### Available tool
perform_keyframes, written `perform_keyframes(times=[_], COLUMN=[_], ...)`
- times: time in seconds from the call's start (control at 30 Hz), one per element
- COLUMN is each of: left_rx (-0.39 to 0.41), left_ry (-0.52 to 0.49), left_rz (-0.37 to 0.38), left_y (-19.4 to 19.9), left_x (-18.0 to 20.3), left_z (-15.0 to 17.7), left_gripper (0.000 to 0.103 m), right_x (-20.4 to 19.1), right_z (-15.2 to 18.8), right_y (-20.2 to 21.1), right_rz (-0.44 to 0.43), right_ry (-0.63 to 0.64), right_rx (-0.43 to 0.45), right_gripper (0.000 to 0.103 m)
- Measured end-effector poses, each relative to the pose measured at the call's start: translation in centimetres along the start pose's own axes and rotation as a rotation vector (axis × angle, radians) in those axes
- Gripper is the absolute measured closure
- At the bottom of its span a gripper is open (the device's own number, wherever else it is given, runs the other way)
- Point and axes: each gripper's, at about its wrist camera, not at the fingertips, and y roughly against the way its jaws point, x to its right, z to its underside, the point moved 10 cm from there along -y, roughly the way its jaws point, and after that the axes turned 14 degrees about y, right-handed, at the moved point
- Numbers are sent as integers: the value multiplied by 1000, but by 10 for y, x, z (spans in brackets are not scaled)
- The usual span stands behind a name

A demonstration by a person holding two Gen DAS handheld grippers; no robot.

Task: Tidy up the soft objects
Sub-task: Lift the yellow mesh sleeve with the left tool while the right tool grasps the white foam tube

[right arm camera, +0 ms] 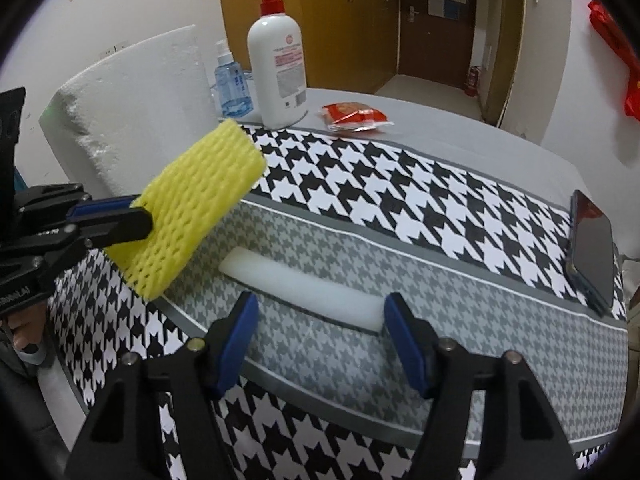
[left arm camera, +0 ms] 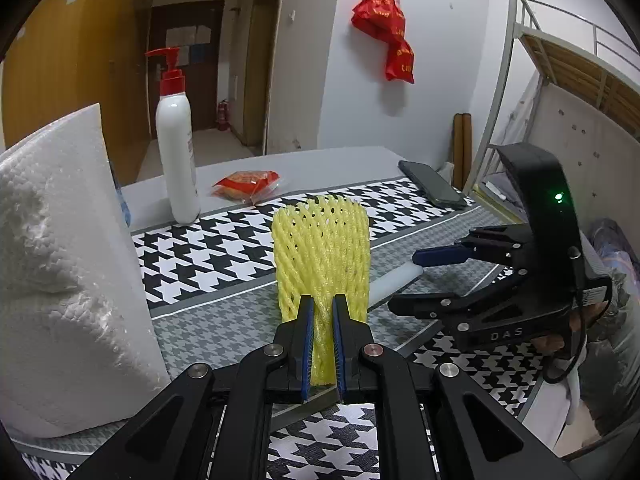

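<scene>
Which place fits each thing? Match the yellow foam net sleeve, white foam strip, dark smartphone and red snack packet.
1 yellow foam net sleeve
2 white foam strip
3 dark smartphone
4 red snack packet

A beside the white pump bottle
B at the cloth's edge
C held in the left gripper
D lying before the right gripper

1-C, 2-D, 3-B, 4-A

"DAS" stands on the right tool's (left arm camera: 436,276) black body; bottle label unreadable.
</scene>
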Motion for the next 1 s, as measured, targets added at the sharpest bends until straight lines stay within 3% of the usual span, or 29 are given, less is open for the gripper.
perform_keyframes(times=[0.3, 0.43, 0.53, 0.73, 0.9, 1.0], left_rx=[8, 12, 17, 25, 27, 32], left_ry=[5, 8, 10, 12, 14, 14], left_rz=[4, 6, 10, 13, 19, 20], left_y=[3, 5, 6, 9, 9, 11], left_x=[0, 1, 1, 0, 0, 0], left_z=[0, -1, -3, -4, -5, -5], left_gripper=[93, 93, 93, 93, 93, 93], right_x=[2, 0, -3, -39, -67, -71], right_z=[-4, -1, 0, 15, 14, 12], right_y=[-11, -16, -10, 9, 32, 40], right_rz=[-7, 15, -36, -79, -111, -83], right_ry=[10, 28, -6, 72, 133, 165], right_rx=[-17, -48, -50, -66, -17, -1], right_gripper=[33, 46, 58, 58, 58, 58])
